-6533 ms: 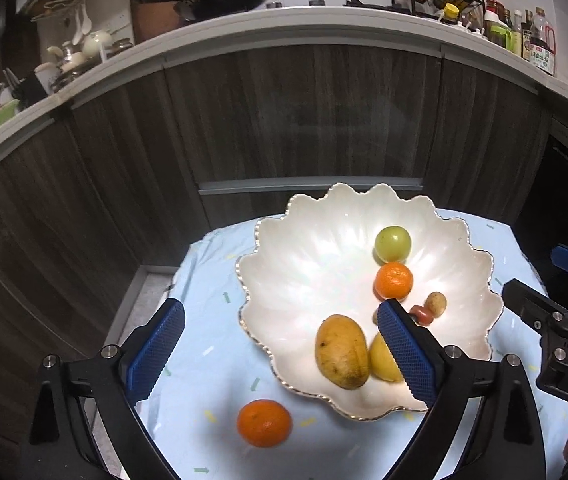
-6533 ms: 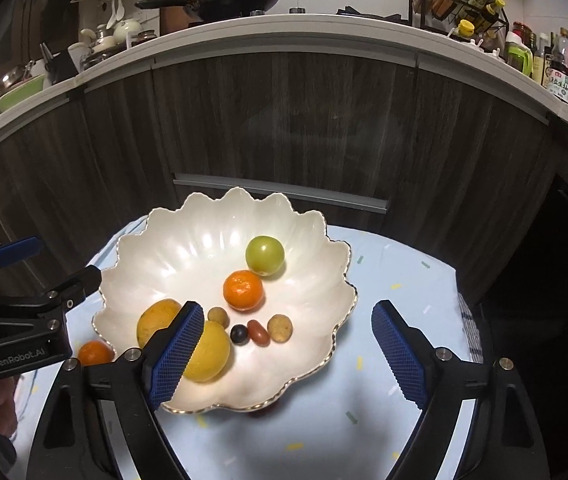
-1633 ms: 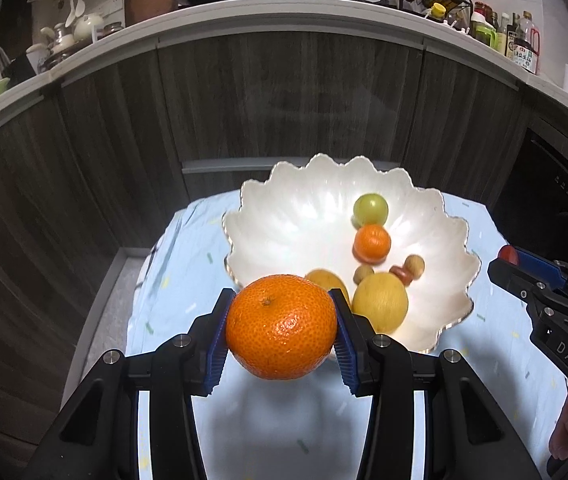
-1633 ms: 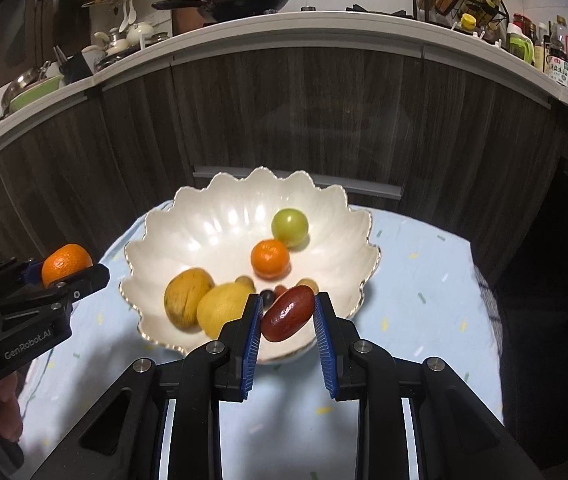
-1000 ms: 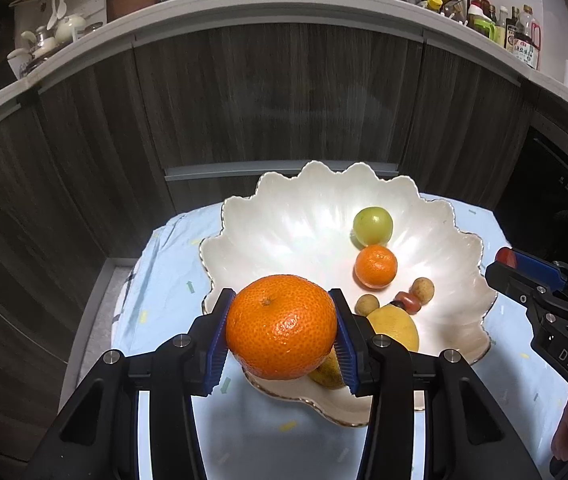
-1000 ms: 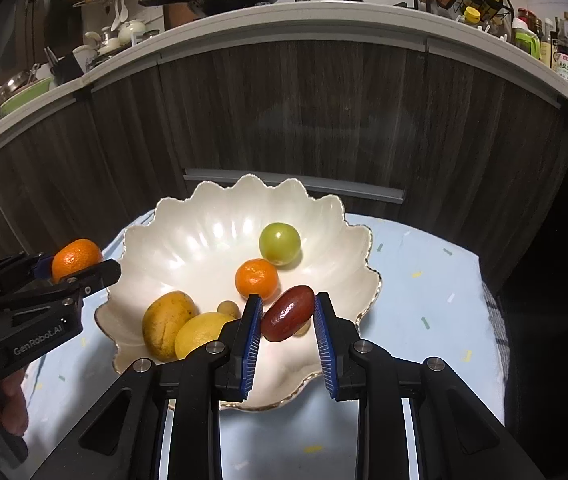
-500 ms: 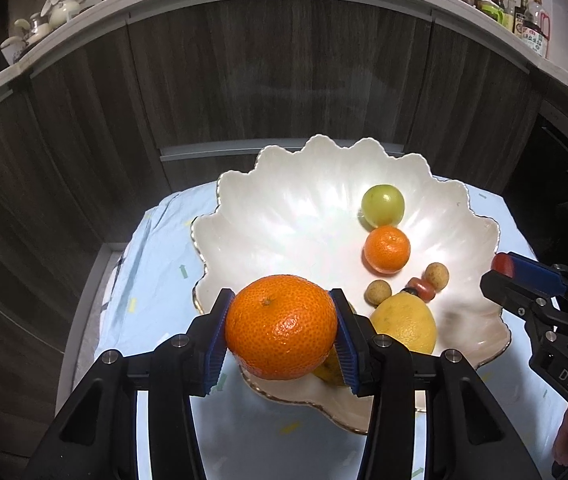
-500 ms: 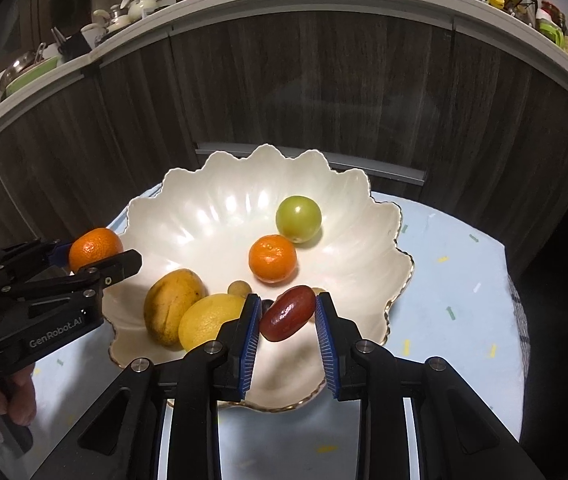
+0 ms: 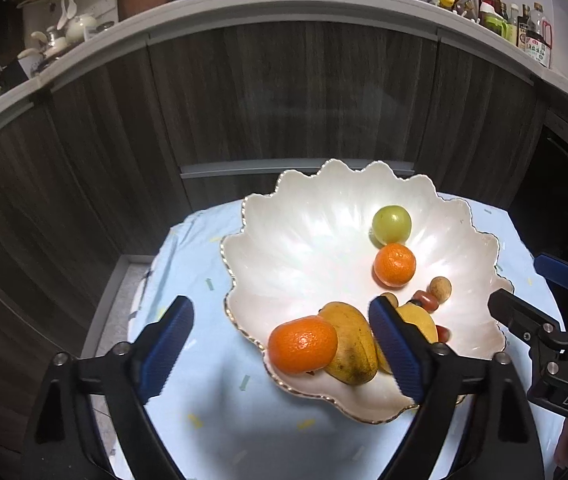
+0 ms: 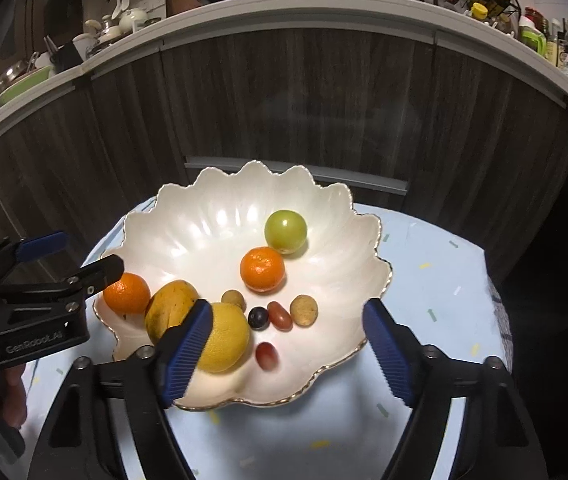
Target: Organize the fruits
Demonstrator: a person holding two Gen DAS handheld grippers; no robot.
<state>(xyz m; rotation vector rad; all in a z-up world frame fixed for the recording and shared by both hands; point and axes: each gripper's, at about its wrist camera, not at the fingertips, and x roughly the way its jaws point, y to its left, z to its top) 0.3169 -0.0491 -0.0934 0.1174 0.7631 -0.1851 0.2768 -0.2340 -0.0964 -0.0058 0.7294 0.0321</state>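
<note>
Since both claws have just been opening, each stands apart with nothing between its pads: the left claw hangs over the near left rim of the scalloped bowl, the right claw over its near right part. Every fruit visible lies in the bowl. The big mandarin rests just ahead of the left claw, touching the mango; the red date lies loose beside the lemon, nearer the right claw. No fruit shows on the blue-covered surface.
</note>
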